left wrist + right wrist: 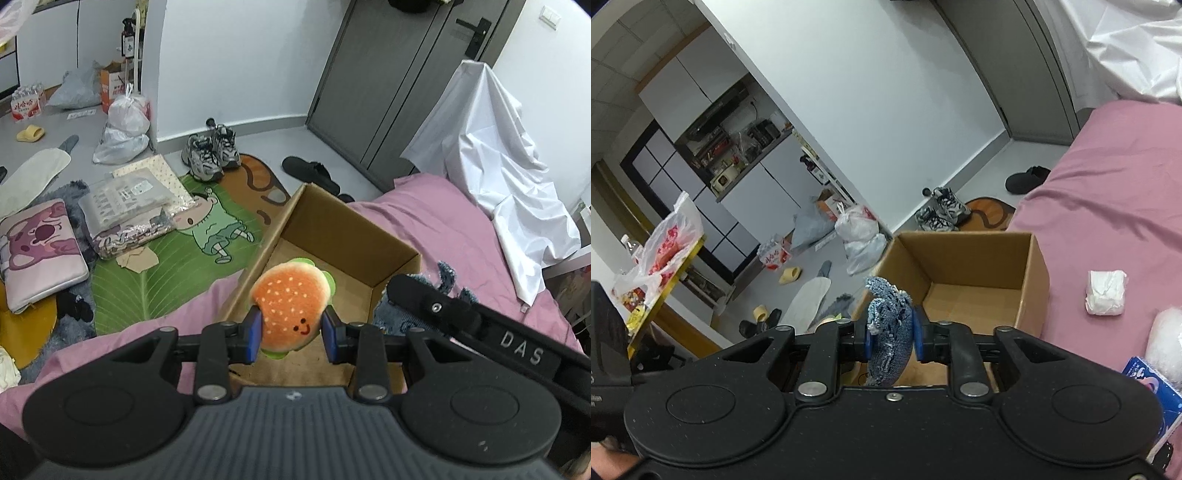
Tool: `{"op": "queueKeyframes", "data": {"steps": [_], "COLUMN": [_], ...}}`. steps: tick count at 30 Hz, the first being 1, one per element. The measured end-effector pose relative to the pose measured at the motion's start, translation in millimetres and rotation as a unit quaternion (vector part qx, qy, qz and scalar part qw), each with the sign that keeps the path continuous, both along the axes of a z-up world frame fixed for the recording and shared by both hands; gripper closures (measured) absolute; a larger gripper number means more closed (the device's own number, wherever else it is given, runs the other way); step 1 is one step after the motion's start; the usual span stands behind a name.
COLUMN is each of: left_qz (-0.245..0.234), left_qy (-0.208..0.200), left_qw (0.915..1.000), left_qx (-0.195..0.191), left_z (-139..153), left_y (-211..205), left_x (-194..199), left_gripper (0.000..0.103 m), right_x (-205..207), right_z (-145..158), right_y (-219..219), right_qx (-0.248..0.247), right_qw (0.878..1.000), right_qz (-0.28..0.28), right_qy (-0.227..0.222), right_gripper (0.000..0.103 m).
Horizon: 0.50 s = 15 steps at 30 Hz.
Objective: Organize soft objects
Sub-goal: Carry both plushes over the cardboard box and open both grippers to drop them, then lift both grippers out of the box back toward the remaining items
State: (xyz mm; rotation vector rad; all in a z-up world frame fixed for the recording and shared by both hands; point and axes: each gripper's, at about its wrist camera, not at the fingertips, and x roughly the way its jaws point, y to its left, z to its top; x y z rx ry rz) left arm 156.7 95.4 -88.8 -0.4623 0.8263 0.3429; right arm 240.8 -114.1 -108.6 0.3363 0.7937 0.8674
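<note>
The plush hamburger (290, 304), orange bun dotted with pale seeds and a small stitched smile, is pinched between the blue pads of the left hand-held gripper (291, 334). It hangs over the open cardboard box (334, 225), above the near part of the box's bare floor. A fringe of green felt lettuce shows at its top and bottom edges.

The right hand-held gripper (891, 334) is closed on a blue denim-look soft toy (890, 325) with frayed pale stitching; the toy sticks up past the pads and sits at the near left corner of the same box (1032, 291), just over its rim. In the left wrist view that gripper's black body, marked "DAS", crosses in from the right of the box, with the toy's blue fuzz (447, 275) showing behind it.

The box stands on a bed with a pink sheet (454, 229). On the sheet to the right of the box lies a white wrapped packet (1106, 293), well apart from it, and beyond that a blue carton (1152, 384) at the picture's edge. A white cloth (495, 155) is draped beyond the bed, right of the box. On the floor left of the box lies a green cartoon rug (177, 258), with a pair of grey sneakers (212, 153) at its far edge and a black slipper (312, 173) just behind the box.
</note>
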Motion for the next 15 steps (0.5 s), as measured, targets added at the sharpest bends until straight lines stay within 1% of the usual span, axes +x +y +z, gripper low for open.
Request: {"op": "queueKeyframes", "data": {"steps": [2,3,4,6,9,13,15], "left_qz": [-0.002,0.000,0.001,0.002,0.007,0.012,0.015], "left_qy": [0.009,0.013,0.017,0.021,0.023,0.021,0.021], "left_qw": [1.0000,0.9999,0.9998,0.9998,0.9997,0.9997,0.9996], "left_qx": [0.002,0.005,0.008,0.003,-0.001,0.008,0.012], "left_z": [-3,-3,-4,-5,-4,0,2], "left_y": [-1,-1,-1,0,2,1,0], "left_x": [5,7,10,12,12,11,10], "left_gripper": [0.069,0.067,0.067,0.065,0.059,0.051,0.050], "right_x": [5,8,10,11,12,11,9], "right_z": [-6,-9,-10,-12,-13,-11,-9], "right_y": [0,-1,-2,-6,-10,-17,-20], "right_qx": [-0.006,-0.003,0.001,0.004,0.007,0.007,0.004], "right_qw": [1.000,0.999,0.999,0.999,0.998,0.997,0.997], "right_qz": [-0.002,-0.002,-0.005,-0.008,-0.014,-0.025,-0.029], "right_qy": [0.019,0.032,0.042,0.050,0.058,0.069,0.072], "right_gripper": [0.070,0.062,0.055,0.049,0.047,0.044,0.042]}}
